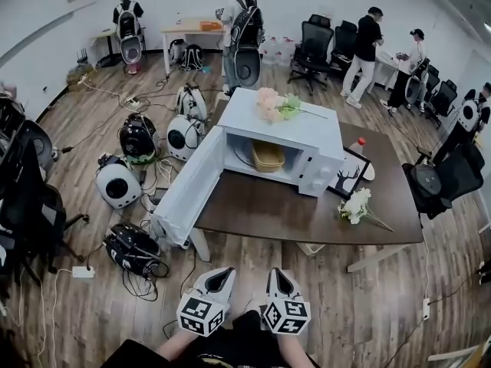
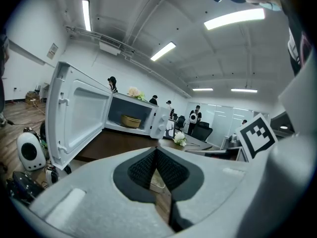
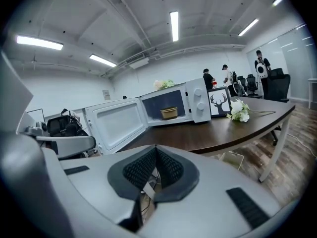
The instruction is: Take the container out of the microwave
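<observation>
A white microwave (image 1: 288,140) stands on a dark brown table (image 1: 291,213) with its door (image 1: 188,186) swung wide to the left. Inside it sits a tan, ribbed container (image 1: 267,156), also seen in the left gripper view as a container (image 2: 131,120) and in the right gripper view as a container (image 3: 169,113). My left gripper (image 1: 222,274) and right gripper (image 1: 277,276) are side by side low in the head view, well short of the table's near edge. Both point toward the microwave. The left gripper (image 2: 156,152) and the right gripper (image 3: 156,149) are each shut, pads together, holding nothing.
Pink and green flowers (image 1: 275,106) lie on top of the microwave. A white flower (image 1: 357,205), a deer picture frame (image 1: 349,176) and a red-capped bottle (image 1: 359,144) sit on the table's right part. Rounded backpacks (image 1: 117,182) and cables litter the floor at left. People and office chairs are at the back.
</observation>
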`<state>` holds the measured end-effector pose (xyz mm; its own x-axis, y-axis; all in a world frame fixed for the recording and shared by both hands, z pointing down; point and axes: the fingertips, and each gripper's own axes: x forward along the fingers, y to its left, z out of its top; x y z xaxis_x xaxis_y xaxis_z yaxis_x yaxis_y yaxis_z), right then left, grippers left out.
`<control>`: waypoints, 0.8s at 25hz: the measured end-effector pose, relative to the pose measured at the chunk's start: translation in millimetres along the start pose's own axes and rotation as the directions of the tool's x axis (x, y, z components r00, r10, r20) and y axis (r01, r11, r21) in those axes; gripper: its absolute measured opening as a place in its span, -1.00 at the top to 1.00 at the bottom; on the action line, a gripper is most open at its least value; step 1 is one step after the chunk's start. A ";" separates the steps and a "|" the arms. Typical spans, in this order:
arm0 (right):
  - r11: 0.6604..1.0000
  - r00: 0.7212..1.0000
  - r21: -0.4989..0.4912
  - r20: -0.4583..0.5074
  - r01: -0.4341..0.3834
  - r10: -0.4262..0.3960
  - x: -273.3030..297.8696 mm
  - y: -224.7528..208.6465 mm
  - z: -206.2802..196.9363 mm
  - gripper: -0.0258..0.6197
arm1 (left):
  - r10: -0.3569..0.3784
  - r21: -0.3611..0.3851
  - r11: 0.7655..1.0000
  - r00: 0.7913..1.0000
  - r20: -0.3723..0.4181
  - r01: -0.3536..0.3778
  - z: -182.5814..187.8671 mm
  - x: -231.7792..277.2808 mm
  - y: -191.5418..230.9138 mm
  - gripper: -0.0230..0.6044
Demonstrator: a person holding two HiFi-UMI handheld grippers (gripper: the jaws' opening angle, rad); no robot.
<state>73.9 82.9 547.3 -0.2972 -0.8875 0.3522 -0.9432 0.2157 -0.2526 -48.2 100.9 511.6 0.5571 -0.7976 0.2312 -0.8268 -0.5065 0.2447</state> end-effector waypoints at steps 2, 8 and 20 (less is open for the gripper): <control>1.000 1.000 0.001 -0.004 -0.014 0.014 11.7 -12.8 7.0 0.90 | 0.014 -0.001 1.000 1.000 0.003 -0.014 4.8 18.1 -0.8 0.90; 0.999 0.998 -0.012 -0.027 -0.050 0.050 37.8 -47.5 22.8 0.90 | 0.050 -0.015 0.999 0.999 0.009 -0.050 11.7 63.2 -7.5 0.90; 0.990 0.989 -0.050 -0.073 -0.136 0.132 66.7 -89.9 40.0 0.90 | 0.088 -0.031 0.996 0.996 0.021 -0.088 16.6 128.5 -27.3 0.90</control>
<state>144.7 -12.0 557.4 -0.4289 -0.8191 0.3809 -0.9005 0.3541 -0.2525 44.7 6.8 519.0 0.4802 -0.8458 0.2325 -0.8696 -0.4243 0.2528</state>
